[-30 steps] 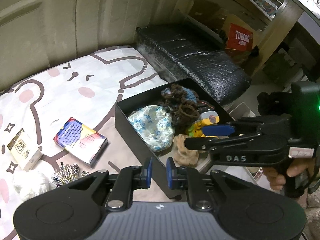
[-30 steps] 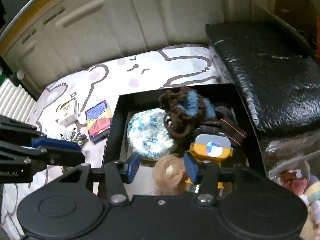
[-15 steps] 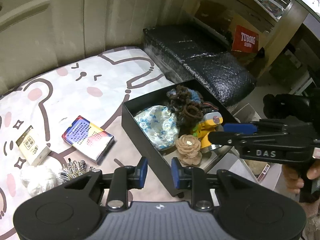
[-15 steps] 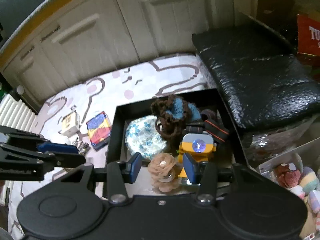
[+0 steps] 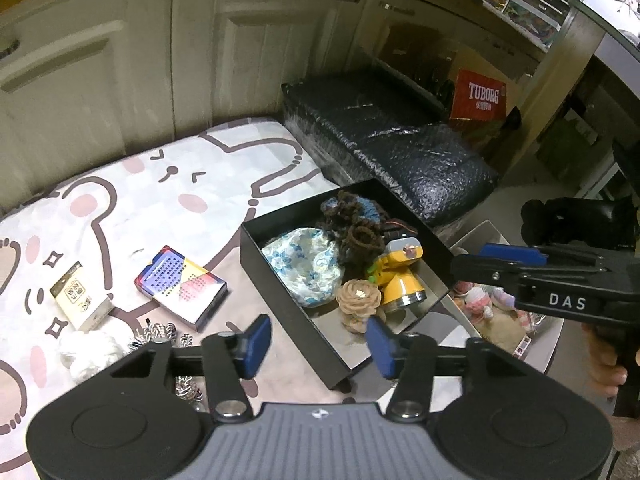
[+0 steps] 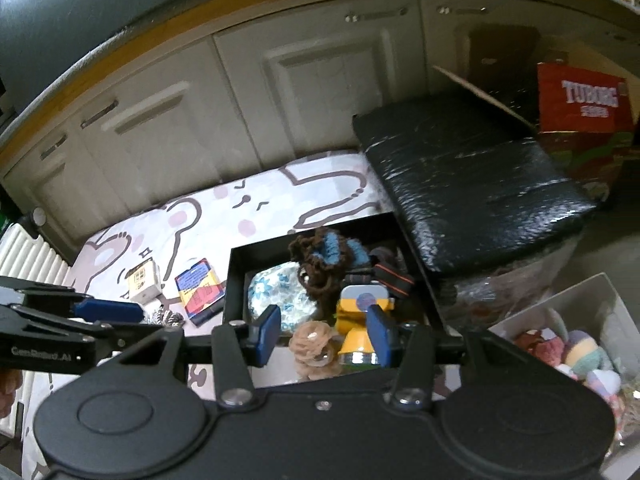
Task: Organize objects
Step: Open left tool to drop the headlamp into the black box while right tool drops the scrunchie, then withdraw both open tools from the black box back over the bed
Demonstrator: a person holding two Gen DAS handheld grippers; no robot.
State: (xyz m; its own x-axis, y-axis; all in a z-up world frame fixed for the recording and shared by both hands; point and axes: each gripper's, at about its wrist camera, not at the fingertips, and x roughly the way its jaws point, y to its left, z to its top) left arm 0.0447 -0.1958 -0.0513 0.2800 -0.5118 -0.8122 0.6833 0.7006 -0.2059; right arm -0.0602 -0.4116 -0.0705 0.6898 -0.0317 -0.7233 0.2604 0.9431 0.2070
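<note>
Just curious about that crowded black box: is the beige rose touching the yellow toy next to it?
Cannot tell. In the left wrist view the rose sits tight against the yellow toy with no clear gap, and in the right wrist view they overlap, so neither view settles it.

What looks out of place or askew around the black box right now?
The black box overhangs the mat's edge, its near corner off the surface. A colourful card box, a small cream box, a white wad and a silver chain lie loose on the mat.
</note>
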